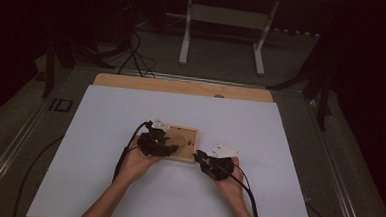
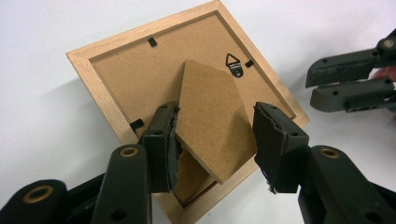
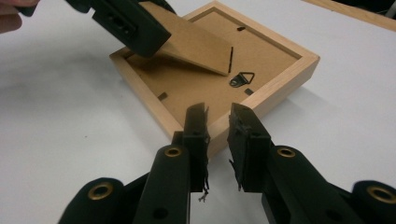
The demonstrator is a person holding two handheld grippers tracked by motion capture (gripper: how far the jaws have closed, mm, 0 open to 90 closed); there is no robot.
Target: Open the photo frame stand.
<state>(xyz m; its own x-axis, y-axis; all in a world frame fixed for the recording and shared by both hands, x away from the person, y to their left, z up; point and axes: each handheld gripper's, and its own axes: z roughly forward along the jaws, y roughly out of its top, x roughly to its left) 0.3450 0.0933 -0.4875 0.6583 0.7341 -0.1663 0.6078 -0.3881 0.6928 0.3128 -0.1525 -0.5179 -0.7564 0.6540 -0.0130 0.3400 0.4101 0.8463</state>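
While the picture frame (image 1: 181, 144) lies face down mid-table, keep both hands low. At your left gripper (image 2: 215, 135), the wide jaws straddle the raised stand (image 2: 210, 121); close gently near its free end. Your right gripper (image 3: 218, 122), jaws narrow and empty, should steady the frame's edge.

Two bare arms come in from the bottom, one hand on each tool. The left tongs (image 2: 215, 140) point forward and down, with the two black jaws wide apart. The right tongs (image 3: 218, 140) sit just beside them, low and tipped down, their jaws close together with a thin gap between. The right hand (image 1: 229, 183) grips from behind.
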